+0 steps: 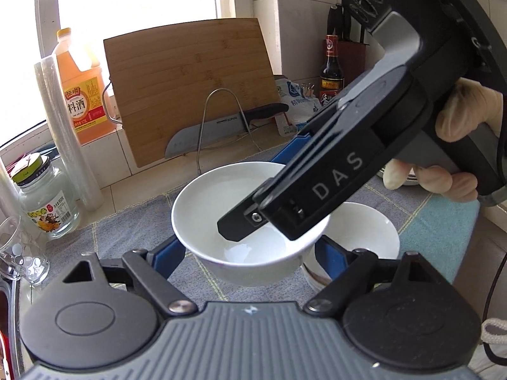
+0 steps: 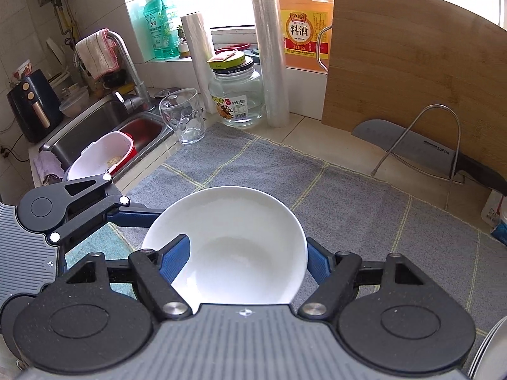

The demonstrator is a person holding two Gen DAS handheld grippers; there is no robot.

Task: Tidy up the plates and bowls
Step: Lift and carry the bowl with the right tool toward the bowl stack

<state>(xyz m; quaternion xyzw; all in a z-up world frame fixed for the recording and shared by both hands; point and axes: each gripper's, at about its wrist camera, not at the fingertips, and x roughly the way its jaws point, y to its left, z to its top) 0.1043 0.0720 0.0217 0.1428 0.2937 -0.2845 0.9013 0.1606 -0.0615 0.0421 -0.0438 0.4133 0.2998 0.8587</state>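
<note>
A white bowl hangs above the grey checked cloth. My right gripper comes in from the upper right and is shut on the bowl's rim, one finger inside it. In the right wrist view the same bowl fills the space between the right gripper's blue pads. My left gripper is open, its blue fingers on either side of the bowl's base. A second white bowl stands on the cloth just right of the held one.
A bamboo cutting board with a knife in a wire rack leans at the back. A cooking wine bottle, a glass jar, a drinking glass and rolls of wrap stand at the left. The sink lies beyond. Plates show at the right edge.
</note>
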